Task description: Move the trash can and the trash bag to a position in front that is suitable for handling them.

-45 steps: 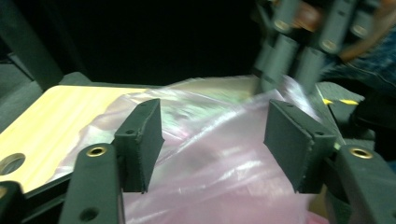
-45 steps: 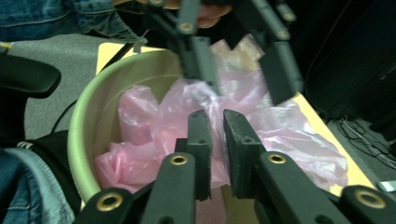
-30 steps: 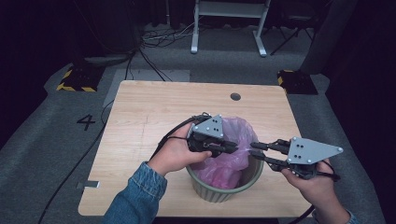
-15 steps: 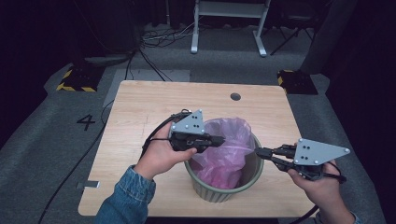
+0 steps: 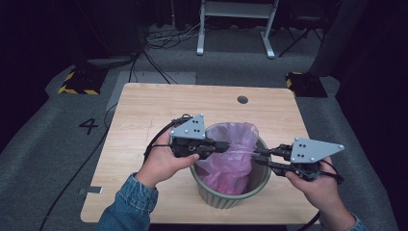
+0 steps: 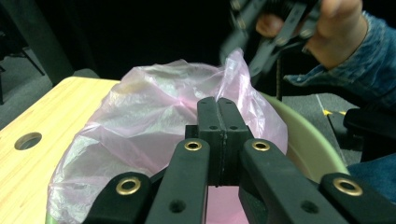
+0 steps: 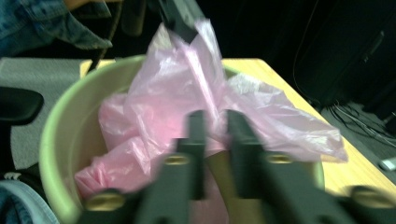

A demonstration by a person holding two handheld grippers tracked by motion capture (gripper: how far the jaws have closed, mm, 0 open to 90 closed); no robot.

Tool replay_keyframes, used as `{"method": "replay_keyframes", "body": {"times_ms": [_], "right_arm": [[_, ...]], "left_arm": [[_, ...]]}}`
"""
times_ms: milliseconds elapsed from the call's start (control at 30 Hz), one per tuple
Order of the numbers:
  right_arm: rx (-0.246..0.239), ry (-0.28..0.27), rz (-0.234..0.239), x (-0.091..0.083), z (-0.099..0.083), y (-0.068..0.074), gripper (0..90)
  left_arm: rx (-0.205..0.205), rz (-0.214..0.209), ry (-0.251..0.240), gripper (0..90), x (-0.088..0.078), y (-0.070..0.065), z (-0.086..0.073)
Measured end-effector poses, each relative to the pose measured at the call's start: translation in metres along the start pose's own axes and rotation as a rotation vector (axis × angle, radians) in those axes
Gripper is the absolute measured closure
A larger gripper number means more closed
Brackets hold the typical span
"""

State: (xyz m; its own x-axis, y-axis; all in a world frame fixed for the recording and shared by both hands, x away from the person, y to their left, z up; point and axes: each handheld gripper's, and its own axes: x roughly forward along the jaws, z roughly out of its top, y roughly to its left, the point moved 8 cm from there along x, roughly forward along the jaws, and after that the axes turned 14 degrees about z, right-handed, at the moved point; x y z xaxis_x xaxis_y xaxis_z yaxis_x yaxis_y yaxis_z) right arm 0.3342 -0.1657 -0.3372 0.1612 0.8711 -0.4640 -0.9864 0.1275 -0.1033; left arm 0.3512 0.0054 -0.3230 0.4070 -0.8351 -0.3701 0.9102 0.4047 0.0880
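A pale green bin stands at the near middle of the wooden table. A pink plastic bag lies crumpled inside it, and its top rises above the rim. My left gripper reaches over the bin's left rim. Its jaws are pressed together on the bag's film. My right gripper comes in over the right rim. Its jaws stand a narrow gap apart with pink film pinched between them. A strip of bag stretches between the two grippers. The bin's rim curves around the bag.
A round hole is set in the table's far side. Black cables run over the grey floor beyond, near a white stand. The number 4 marks the floor at the left.
My left gripper drew back to the left with the bag's edge. My right gripper pulled out to the right, then came back a little toward the bin. The bag's top is spread wider.
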Motion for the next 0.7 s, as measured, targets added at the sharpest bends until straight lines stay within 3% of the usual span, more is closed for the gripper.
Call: {"method": "replay_keyframes", "body": {"times_ms": [133,333,700], "right_arm": [[0.008,-0.012,-0.004,-0.003,-0.002,0.001,90.0],[-0.015,0.023,-0.007,-0.011,-0.008,0.003,90.0],[0.030,0.030,0.015,-0.034,-0.034,0.002,90.0]], "left_arm": [[-0.017,0.015,-0.026,90.0,-0.008,0.005,0.001],[-0.038,0.070,-0.042,90.0,-0.021,0.016,0.000],[-0.084,0.119,-0.019,90.0,-0.051,0.031,-0.031]]}}
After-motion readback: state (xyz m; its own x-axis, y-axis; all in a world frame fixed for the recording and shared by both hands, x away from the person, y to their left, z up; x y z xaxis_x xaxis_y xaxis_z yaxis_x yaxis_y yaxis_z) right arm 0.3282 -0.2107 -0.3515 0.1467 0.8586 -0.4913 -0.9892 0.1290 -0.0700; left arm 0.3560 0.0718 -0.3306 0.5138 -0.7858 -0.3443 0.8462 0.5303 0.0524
